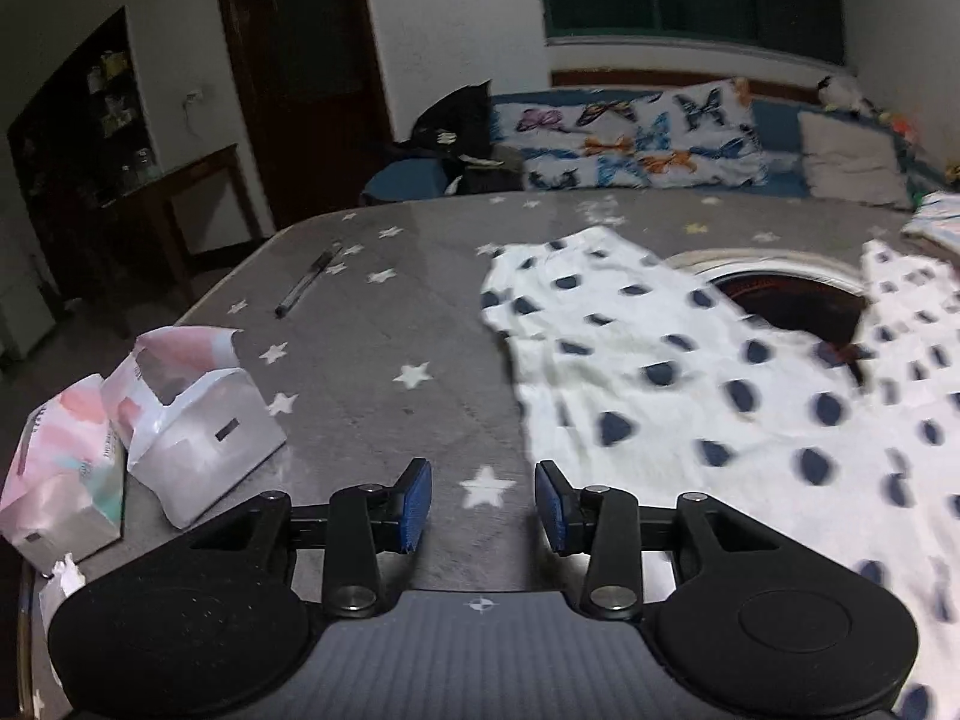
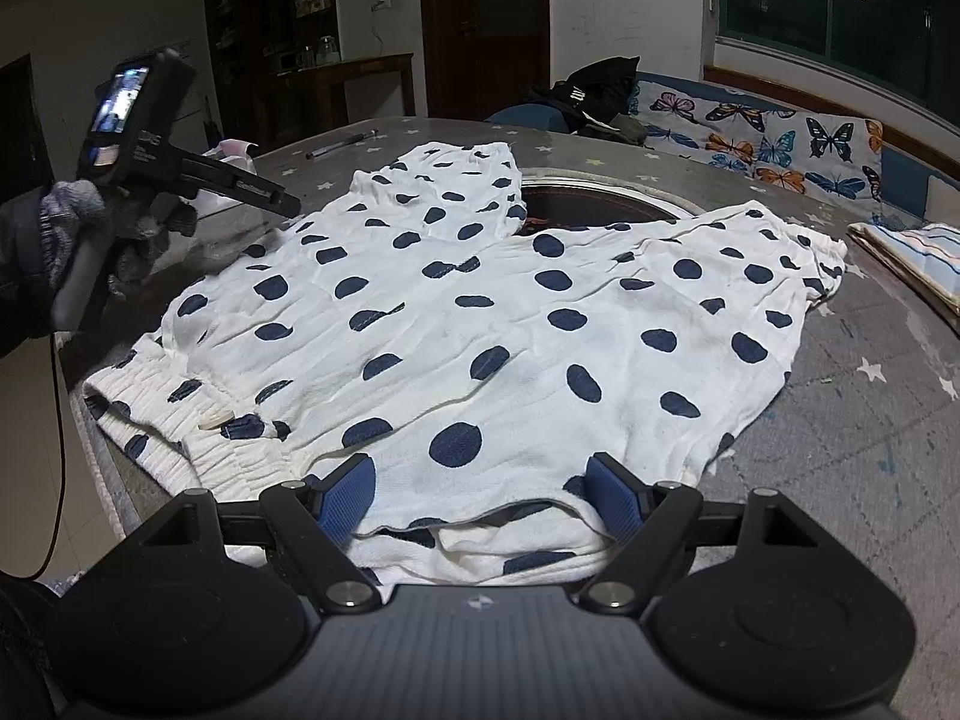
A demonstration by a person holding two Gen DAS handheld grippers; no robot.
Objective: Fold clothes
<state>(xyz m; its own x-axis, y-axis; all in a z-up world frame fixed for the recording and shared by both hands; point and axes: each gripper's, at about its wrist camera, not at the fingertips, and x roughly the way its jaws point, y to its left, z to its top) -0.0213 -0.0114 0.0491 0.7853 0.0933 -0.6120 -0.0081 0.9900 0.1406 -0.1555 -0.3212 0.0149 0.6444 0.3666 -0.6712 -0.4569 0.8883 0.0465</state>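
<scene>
Polka-dot shorts (image 2: 480, 312) lie spread, unfolded, on the table (image 2: 870, 438); right gripper (image 2: 483, 498) open over the hem, left gripper (image 1: 483, 507) open (empty). Next: a pinch.

Grey star-print table (image 1: 372, 360): polka-dot garment (image 2: 480, 312), tissue packs (image 1: 150, 438), pen (image 1: 306, 288), folded striped cloth (image 2: 918, 252).

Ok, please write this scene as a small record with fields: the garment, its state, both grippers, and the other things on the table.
garment: white polka-dot shorts, dark blue dots
state: spread flat, not yet folded, legs pointing away over the round recess
surface: grey star-pattern table
left gripper: open, above bare table, beside the shorts' edge
right gripper: open, a cloth edge between its fingers
other things: tissue packs, pen, folded striped cloth
</scene>
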